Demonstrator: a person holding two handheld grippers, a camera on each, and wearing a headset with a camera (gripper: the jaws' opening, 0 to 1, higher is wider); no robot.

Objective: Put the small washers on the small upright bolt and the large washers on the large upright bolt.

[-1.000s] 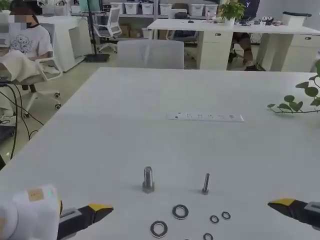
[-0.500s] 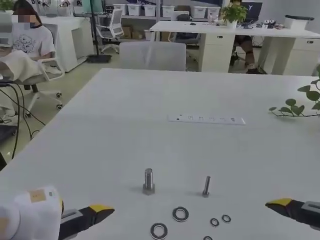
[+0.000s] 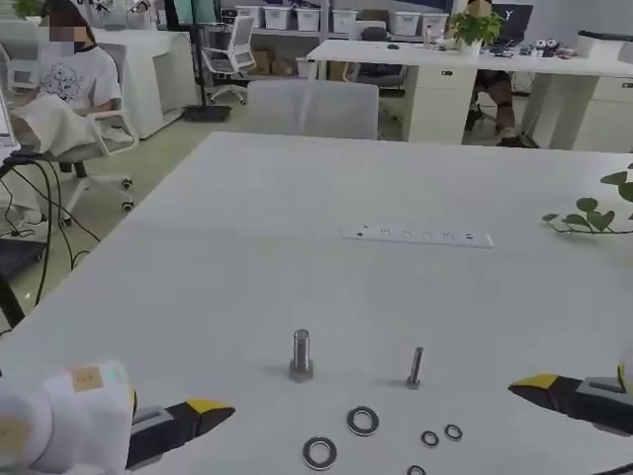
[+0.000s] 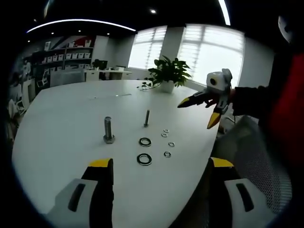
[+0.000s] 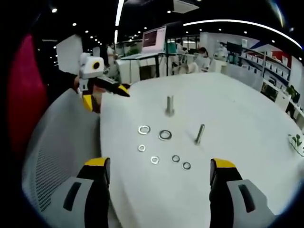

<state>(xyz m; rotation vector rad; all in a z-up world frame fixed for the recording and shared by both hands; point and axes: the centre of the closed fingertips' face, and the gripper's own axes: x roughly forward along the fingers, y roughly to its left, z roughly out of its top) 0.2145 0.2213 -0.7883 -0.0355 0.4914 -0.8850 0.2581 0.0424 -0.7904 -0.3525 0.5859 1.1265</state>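
Both the left tongs (image 4: 160, 164) and right tongs (image 5: 160, 164) are wide open and empty, so I'd nip a big flat steel washer (image 3: 362, 421) by its rim — it's lying on the white desk (image 3: 297, 218) near the thick upright steel bolt (image 3: 301, 354) — then lower it level.

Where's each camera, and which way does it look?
Head view: on the person's head, looking down at table, bolts, washers; left gripper and right gripper tips show.
Left gripper view: on the left gripper, facing the right gripper; own jaws below.
Right gripper view: on that gripper, facing the left one; own jaws below.
All share the bolts.
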